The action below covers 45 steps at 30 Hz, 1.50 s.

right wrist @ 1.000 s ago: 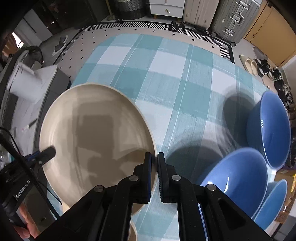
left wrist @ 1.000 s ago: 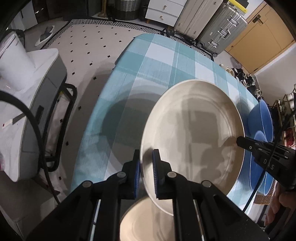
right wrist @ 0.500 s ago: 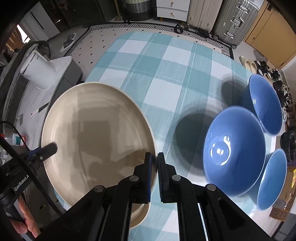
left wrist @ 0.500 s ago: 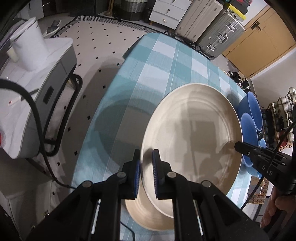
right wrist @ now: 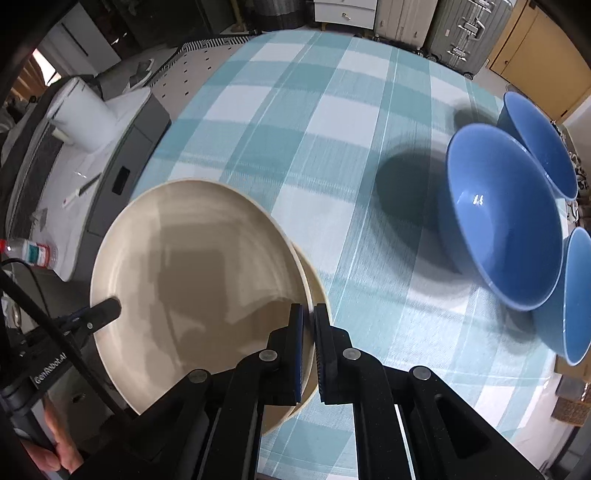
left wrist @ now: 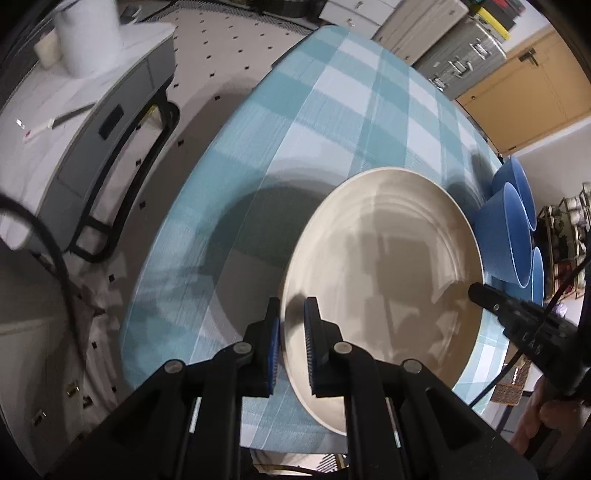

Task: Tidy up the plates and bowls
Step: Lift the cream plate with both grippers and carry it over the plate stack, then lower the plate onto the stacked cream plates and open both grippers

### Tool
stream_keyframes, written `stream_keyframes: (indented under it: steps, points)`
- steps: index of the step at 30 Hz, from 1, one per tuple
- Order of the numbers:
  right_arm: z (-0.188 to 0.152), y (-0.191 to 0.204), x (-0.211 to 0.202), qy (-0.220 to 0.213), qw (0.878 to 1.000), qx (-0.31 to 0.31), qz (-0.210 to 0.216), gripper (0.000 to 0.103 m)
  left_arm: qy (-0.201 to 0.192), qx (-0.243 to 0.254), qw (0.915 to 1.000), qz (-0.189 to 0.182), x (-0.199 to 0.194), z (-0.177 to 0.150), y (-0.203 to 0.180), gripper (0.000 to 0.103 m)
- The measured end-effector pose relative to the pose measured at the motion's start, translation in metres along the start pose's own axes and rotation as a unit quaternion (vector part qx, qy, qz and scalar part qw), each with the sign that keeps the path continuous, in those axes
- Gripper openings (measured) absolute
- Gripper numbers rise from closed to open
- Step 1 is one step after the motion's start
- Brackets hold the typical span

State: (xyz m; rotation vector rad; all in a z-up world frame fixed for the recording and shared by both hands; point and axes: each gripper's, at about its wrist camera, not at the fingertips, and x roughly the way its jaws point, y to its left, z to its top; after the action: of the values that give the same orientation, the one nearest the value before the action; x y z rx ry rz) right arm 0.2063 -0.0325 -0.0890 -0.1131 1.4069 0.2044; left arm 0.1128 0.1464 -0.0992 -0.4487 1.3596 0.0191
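Note:
Both grippers carry one large cream plate [left wrist: 384,266] [right wrist: 192,266] above the teal checked tablecloth [right wrist: 332,122]. My left gripper [left wrist: 291,306] is shut on its left rim, and its tip [right wrist: 110,308] shows in the right wrist view. On the opposite rim my right gripper [right wrist: 308,310] is shut; its tip [left wrist: 480,291] shows in the left wrist view. A second cream plate [right wrist: 316,273] lies just under the held one, only its right rim peeking out. Three blue bowls [right wrist: 509,229] [right wrist: 543,144] [right wrist: 576,295] stand at the table's right side.
A grey cabinet [left wrist: 110,122] with a white paper roll [left wrist: 86,37] stands on the floor left of the table. A small bottle [right wrist: 29,253] lies on it. Suitcases [right wrist: 461,26] and a white drawer unit line the far wall. A hand [left wrist: 543,417] grips the right tool.
Both grippers have carried the cream plate toward the table's near-left corner, over the second plate. The blue bowls now sit farther to the right in both views.

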Motion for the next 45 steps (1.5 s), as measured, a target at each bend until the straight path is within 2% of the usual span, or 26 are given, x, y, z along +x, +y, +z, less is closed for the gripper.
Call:
stream_keyframes:
  steps: [5,9,24,28,33,37,45]
  points:
    - [-0.013,0.008,0.015,0.002,1.0,-0.015,-0.005,0.006,0.003,-0.004,0.9999,0.012,0.01,-0.008,0.006,0.009]
    - [-0.018,0.008,0.021,-0.005,1.0,-0.015,-0.01,0.006,0.007,-0.015,0.9999,0.006,0.018,-0.012,0.009,0.009]
    - [-0.023,0.004,0.031,-0.018,0.998,-0.034,-0.039,0.006,0.007,0.001,0.9999,0.012,0.027,-0.011,0.002,0.009]
    - [-0.023,0.011,0.031,-0.031,0.996,-0.054,-0.061,0.006,0.004,-0.008,1.0,0.003,0.03,-0.012,0.005,0.009]
    - [-0.025,0.015,0.029,-0.039,0.994,-0.068,-0.077,0.007,0.002,-0.001,0.9999,0.012,0.031,-0.013,0.001,0.01]
    - [-0.028,0.025,0.022,-0.057,0.987,-0.095,-0.117,0.007,0.001,0.007,0.9999,0.013,0.033,-0.013,0.001,0.01]
    - [-0.032,0.016,0.031,-0.035,0.988,-0.088,-0.124,0.008,0.016,-0.002,0.9999,-0.003,0.036,-0.013,0.005,0.01]
